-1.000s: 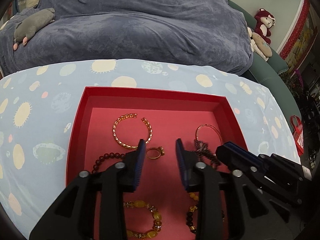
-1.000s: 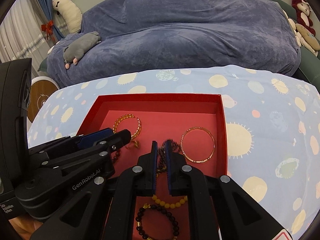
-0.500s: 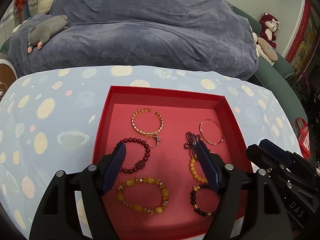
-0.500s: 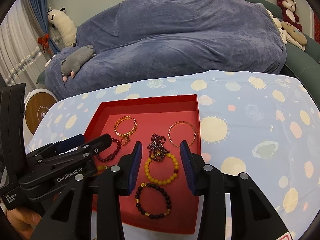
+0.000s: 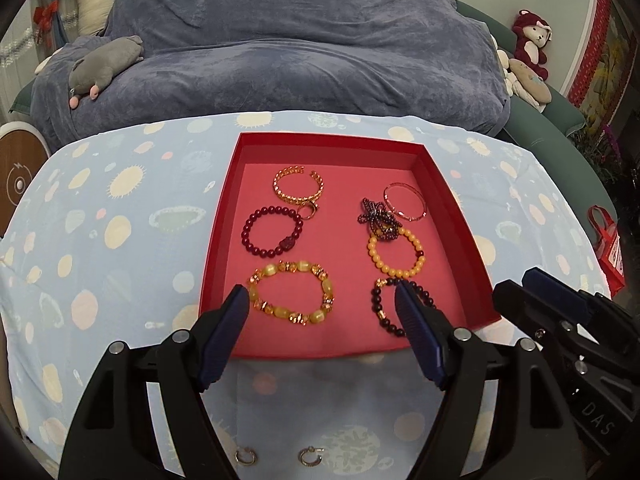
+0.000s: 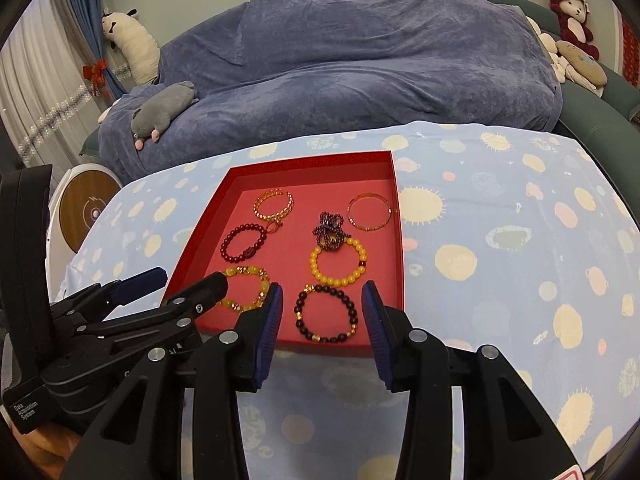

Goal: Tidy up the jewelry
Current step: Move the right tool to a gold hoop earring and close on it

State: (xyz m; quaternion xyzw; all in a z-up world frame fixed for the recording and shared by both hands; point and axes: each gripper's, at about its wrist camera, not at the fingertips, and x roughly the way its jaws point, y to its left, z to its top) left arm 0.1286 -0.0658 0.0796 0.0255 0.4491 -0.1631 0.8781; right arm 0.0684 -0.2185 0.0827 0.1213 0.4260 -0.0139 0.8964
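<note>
Both grippers are hovering with fingers wide apart, left gripper point(image 5: 320, 304) and right gripper point(image 6: 322, 300), holding nothing; beaded bracelets are sitting inside the shallow red cardboard tray point(image 5: 452, 208) on the table.

Tray: red box point(image 5: 448, 208), open, shallow, pink floor.
Gold cuff point(image 5: 298, 190): far left, lying flat, gap facing away; small gold ring point(image 5: 309, 211) touching its near edge.
Dark red bead bracelet point(image 5: 271, 232): left, middle.
Yellow stone bracelet point(image 5: 291, 294): left, near.
Thin rose-gold bangle point(image 5: 405, 202): far right.
Purple bead tangle point(image 5: 378, 222): bunched, overlapping the amber bead bracelet point(image 5: 396, 254).
Black bead bracelet point(image 6: 326, 313): right, near.
Two small hoop earrings point(image 5: 245, 456): outside the tray, on the patterned cloth, close together.
</note>
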